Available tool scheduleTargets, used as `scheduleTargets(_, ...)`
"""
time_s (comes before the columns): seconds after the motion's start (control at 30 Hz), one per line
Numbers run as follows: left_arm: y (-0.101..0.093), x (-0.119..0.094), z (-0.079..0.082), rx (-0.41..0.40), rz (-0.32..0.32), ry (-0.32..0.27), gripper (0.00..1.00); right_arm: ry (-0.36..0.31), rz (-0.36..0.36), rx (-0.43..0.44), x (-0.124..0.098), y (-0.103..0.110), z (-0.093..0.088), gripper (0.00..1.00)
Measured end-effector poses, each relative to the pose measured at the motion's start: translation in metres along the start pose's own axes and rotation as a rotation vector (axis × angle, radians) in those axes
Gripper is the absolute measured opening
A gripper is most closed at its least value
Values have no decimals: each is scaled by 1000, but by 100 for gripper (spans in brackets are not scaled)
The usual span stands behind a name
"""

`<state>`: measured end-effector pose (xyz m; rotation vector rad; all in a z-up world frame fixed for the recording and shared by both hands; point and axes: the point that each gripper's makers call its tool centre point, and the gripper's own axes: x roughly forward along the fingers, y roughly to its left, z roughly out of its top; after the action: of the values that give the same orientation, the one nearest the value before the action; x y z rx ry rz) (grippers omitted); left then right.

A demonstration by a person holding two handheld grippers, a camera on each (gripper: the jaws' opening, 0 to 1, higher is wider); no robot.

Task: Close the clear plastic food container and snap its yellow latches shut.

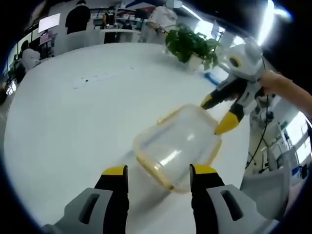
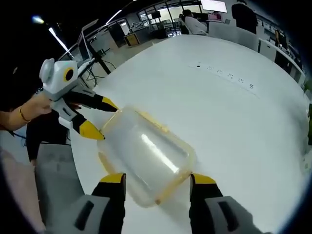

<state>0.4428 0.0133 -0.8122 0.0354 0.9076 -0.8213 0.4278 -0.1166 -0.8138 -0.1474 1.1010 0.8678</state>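
Container (image 1: 178, 146), clear with yellow latches, lies on the white table (image 1: 73, 122) between the two grippers, apparently so each can reach one end. Left gripper (image 1: 158, 170) sits at the container's near end, jaws apart, straddling a latch. Right gripper (image 2: 157, 179) faces the container's opposite end, jaws spread, touching nothing I can confirm; likely both poised to press latches.

Nothing I can read from my tongs — no label, brand or number comes clear. The white table (image 2: 234, 112) carries a row of small dark marks (image 2: 229, 75), too small to make out; the far screens (image 1: 49, 22) are just bright blurs.
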Motion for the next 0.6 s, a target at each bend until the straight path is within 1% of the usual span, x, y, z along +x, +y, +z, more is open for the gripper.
scheduleTargets(0.07, -1, -2, 5, 11, 2, -18, 51, 1, -29, -53, -2, -3, 3, 52)
scheduleTargets(0.2, -5, -5, 8, 63, -4, -15, 56, -17, -35, -64, -5, -2, 10, 52)
scheduleTargets(0.3, -4, -8, 10, 107, 9, -11, 58, -33, -48, -91, -8, -2, 15, 52)
scheduleTargets(0.47, 1, -12, 11, 137, 31, -6, 58, -31, -55, -117, -10, -1, 16, 52)
scheduleTargets(0.6, 0, -15, 13, 173, 35, -2, 60, -24, -44, -126, -10, 2, 14, 53)
